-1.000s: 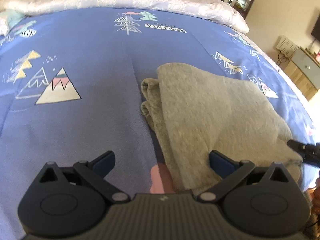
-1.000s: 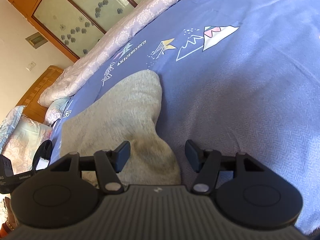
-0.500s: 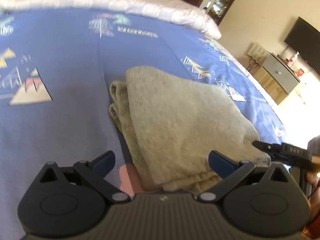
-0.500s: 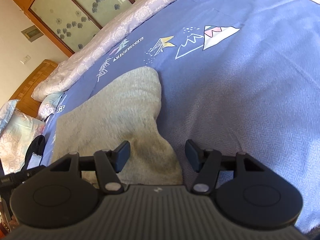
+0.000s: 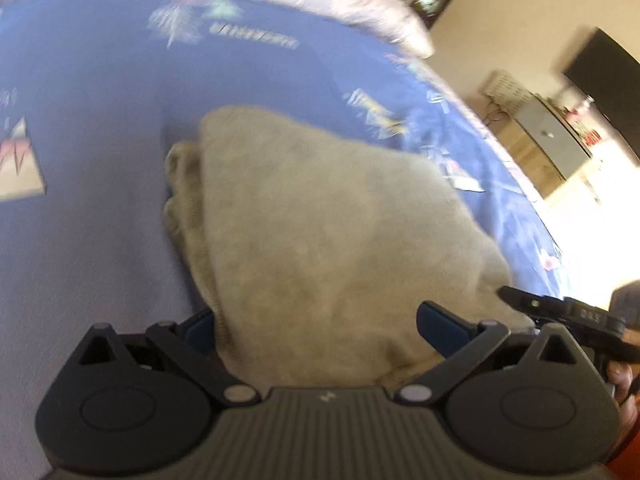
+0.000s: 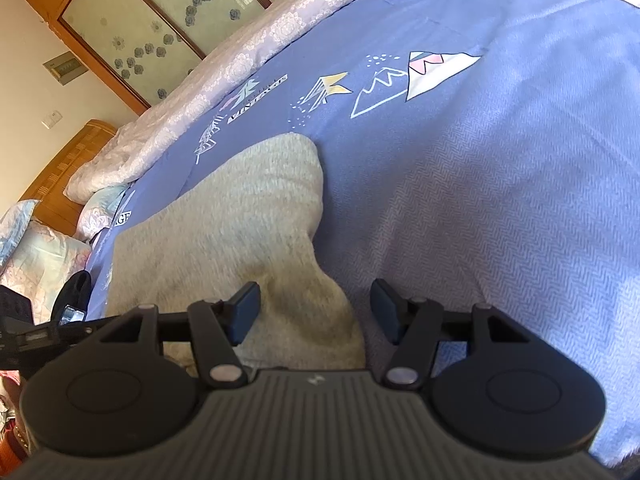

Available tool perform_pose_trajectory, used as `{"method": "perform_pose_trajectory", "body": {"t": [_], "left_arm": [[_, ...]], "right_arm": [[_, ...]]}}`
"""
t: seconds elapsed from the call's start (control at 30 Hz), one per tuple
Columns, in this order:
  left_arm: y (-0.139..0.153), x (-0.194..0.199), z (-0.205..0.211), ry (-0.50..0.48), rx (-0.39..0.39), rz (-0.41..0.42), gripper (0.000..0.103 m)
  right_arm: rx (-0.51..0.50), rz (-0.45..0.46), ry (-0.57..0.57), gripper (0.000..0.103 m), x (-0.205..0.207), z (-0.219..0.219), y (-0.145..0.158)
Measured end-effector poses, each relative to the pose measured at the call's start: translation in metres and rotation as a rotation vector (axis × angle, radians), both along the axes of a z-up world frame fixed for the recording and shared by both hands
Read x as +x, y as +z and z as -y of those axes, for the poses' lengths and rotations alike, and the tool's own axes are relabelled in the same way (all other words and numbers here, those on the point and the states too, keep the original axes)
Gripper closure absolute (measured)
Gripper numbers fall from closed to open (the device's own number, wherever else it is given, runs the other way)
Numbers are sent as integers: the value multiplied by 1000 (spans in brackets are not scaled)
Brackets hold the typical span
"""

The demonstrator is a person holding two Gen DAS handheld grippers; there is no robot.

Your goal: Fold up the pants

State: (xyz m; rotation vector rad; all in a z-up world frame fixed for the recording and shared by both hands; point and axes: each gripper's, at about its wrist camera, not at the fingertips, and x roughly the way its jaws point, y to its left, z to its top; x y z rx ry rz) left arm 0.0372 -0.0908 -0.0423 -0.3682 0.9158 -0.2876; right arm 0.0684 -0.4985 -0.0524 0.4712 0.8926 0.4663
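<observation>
Nearest, the left gripper [image 5: 314,322] tilts down over the near end of the folded pants [image 5: 320,232], its blue fingers [image 5: 442,326] spread wide on either side of the grey cloth without pinching it; the left one is half hidden behind the fabric edge. The right gripper [image 6: 314,312] also tilts down, its fingers [image 6: 246,310] standing apart at a middling width, one over the near corner of the pants [image 6: 224,240], the other over bare bedspread [image 6: 500,200], closed on nothing. In the left wrist view its black tip shows at the right edge, with part of a hand [image 5: 620,380] cut off by the frame.

The pants lie folded in a thick grey wad on the blue bed cover, stacked layers showing along the left side. The left wrist view is blurred, so prints there cannot be read. Farther off, the right wrist view shows "VINTAGE" [image 6: 258,100] printed by the tree and mountain drawings [image 6: 424,72]. Beyond that are a pale floral quilt [image 6: 248,52] and a wooden wardrobe [image 6: 120,20].
</observation>
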Motion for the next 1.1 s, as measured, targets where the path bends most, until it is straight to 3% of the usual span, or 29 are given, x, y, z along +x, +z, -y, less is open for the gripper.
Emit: {"method": "perform_pose_trajectory", "body": {"t": [0.1,0.17,0.27,0.6,0.63,0.67,0.7,0.77,0.83,0.87,0.9,0.97,1.03,1.1], "left_arm": [[-13,7,-5,15,-2,-70,1],[-16,3,-14,24,-36,-61,1],[-18,-1,-23,55,-14,-70,0],[-27,11,-7,33,-186,-68,2],[-27,9,-9,50,-199,-62,5],[-28,6,-13,76,-200,-56,19],[-29,2,-17,103,-195,-56,41],[-35,-1,-27,136,-224,-75,51],[-37,0,-35,163,-260,-101,55],[-35,1,-32,163,-241,-103,57],[-31,2,-26,160,-206,-99,60],[-16,3,-13,135,-135,-62,65],[5,5,-10,111,-131,-2,67],[27,13,-12,108,-119,52,68]], "right_arm": [[10,-2,-3,40,0,1,0],[11,-1,-1,40,-1,1,0],[16,-1,-3,40,-1,2,0],[8,-1,-6,40,-1,1,1],[9,-2,-3,40,1,1,1],[8,-4,3,40,3,0,2],[3,-3,10,40,6,-3,2],[-15,8,35,40,14,-10,2],[-42,25,56,41,22,-20,1],[-53,30,78,61,25,-26,3],[-34,12,120,91,28,-32,2],[-26,-5,127,91,27,-43,6],[-52,58,156,92,22,-55,23],[6,135,176,93,22,-60,47]]}}
